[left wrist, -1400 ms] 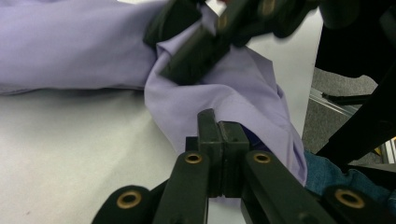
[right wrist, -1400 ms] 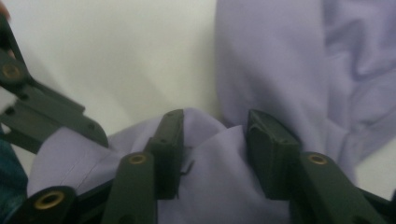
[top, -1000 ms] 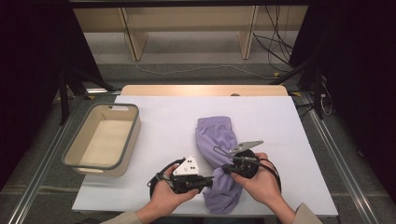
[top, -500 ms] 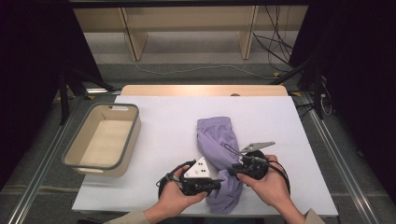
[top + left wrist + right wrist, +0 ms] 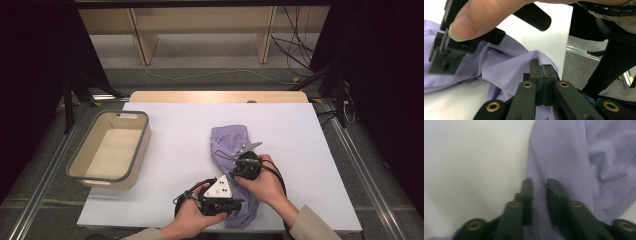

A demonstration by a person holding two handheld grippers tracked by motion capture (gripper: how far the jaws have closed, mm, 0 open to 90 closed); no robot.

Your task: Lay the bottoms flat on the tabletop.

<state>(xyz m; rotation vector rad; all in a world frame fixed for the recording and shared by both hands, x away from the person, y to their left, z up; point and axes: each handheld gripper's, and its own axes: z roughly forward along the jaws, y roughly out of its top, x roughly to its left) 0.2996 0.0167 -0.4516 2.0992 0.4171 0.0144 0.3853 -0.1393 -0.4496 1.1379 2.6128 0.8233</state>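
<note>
A crumpled purple cloth lies on the white table, right of centre. Its near end hangs by the front edge. My left gripper sits at that near end. In the left gripper view its jaws are pressed together, with a ridge of the purple cloth drawn up to their tips. My right gripper rests on the middle of the cloth, near its left edge. In the right gripper view its jaws stand a little apart over the purple cloth. Flat fabric shows in the gap.
A beige bin with a grey rim stands on the table's left side. A person's thumb and the other gripper's black body are close ahead in the left gripper view. Cables lie on the floor beyond.
My left gripper has moved right, onto the cloth's near end. The right gripper has shifted slightly right and toward the person over the cloth.
</note>
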